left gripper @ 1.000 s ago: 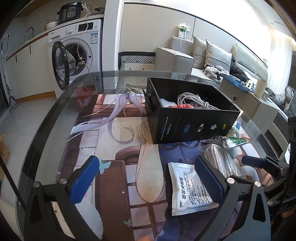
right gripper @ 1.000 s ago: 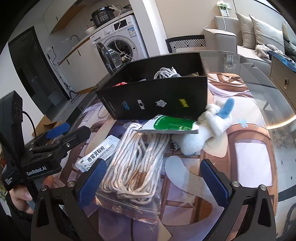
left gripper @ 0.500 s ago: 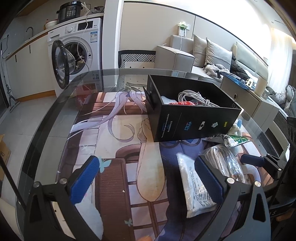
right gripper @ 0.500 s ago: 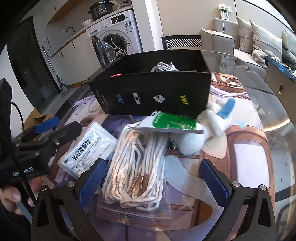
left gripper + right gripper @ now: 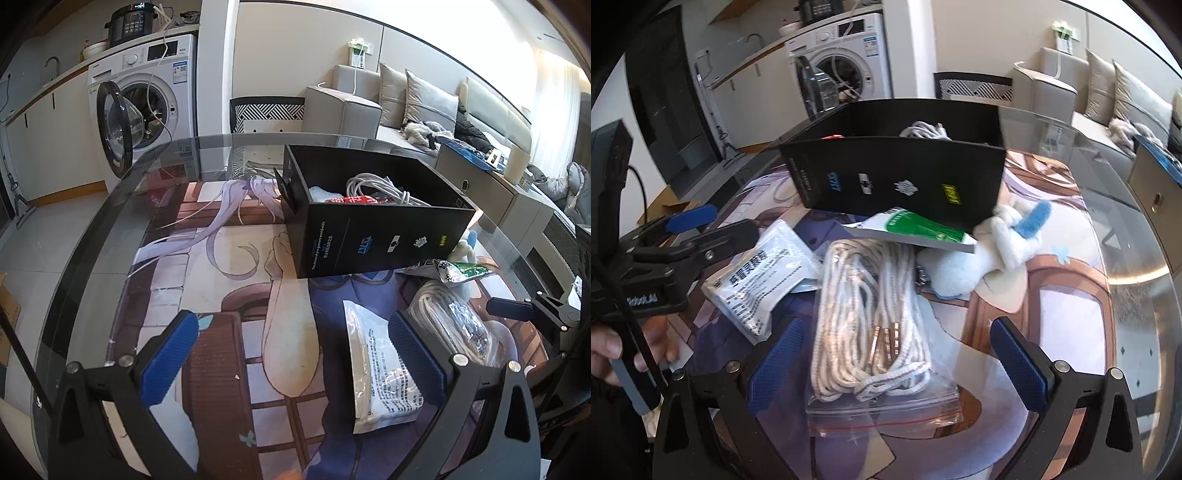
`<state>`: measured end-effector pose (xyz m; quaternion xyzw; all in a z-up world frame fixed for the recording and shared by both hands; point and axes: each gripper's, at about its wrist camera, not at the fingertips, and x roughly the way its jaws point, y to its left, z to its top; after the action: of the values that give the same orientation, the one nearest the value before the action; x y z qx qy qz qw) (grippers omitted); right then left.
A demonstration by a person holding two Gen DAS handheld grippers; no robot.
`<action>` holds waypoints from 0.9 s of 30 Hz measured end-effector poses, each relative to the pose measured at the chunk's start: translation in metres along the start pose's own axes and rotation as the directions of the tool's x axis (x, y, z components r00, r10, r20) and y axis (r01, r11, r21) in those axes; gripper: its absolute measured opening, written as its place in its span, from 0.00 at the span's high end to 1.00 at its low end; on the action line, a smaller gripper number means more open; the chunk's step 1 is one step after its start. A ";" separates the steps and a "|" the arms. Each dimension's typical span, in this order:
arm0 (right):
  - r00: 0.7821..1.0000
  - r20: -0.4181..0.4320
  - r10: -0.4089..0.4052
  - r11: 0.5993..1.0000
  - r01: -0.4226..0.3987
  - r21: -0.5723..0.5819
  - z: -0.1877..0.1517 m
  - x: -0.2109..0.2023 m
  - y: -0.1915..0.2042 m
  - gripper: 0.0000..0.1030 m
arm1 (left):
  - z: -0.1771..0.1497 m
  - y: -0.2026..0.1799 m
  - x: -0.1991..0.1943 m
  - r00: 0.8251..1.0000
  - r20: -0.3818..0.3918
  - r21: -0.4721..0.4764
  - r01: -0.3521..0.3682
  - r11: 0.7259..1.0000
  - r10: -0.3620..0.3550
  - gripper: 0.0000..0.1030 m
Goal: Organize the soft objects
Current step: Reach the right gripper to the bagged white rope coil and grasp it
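Note:
A black box (image 5: 373, 229) (image 5: 897, 177) stands on the glass table, holding white cables (image 5: 373, 186) and a red packet (image 5: 351, 200). In front of it lie a white sachet (image 5: 376, 369) (image 5: 761, 280), a zip bag of cream rope (image 5: 871, 321) (image 5: 454, 325), a green-and-white pouch (image 5: 916, 230) (image 5: 461, 271) and a white-and-blue plush toy (image 5: 990, 251). My left gripper (image 5: 295, 358) is open, its right finger beside the sachet. My right gripper (image 5: 897, 362) is open, straddling the near end of the rope bag.
The table (image 5: 122, 206) carries a printed anime mat (image 5: 229, 258). A washing machine (image 5: 147, 107) with its door open stands behind on the left. A sofa (image 5: 424, 99) and a low cabinet (image 5: 491, 192) are on the right. The table's curved edge runs along the left.
The right gripper has moved forward over the rope bag, which now lies between its fingers. The left gripper has shifted left, so the sachet sits at its right finger. Both stay open.

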<state>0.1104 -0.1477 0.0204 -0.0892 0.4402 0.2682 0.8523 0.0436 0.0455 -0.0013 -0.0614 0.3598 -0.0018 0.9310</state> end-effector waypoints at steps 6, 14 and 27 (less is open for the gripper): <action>1.000 -0.001 0.011 0.999 -0.011 -0.036 -0.002 0.002 0.007 0.01 | 0.001 -0.001 0.000 1.000 -0.004 0.005 0.006 1.000 -0.006 0.00; 1.000 -0.008 -0.008 0.997 0.008 -0.079 -0.002 0.004 0.007 0.27 | 0.001 -0.004 0.000 1.000 -0.010 0.012 0.006 1.000 -0.006 0.00; 0.998 0.036 0.042 0.990 -0.036 -0.136 -0.008 -0.009 0.014 0.60 | 0.001 -0.006 -0.002 1.000 -0.004 0.014 0.003 1.000 -0.003 0.00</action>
<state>0.0932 -0.1428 0.0236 -0.1328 0.4059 0.3157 0.8473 0.0430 0.0398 0.0016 -0.0556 0.3618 -0.0059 0.9306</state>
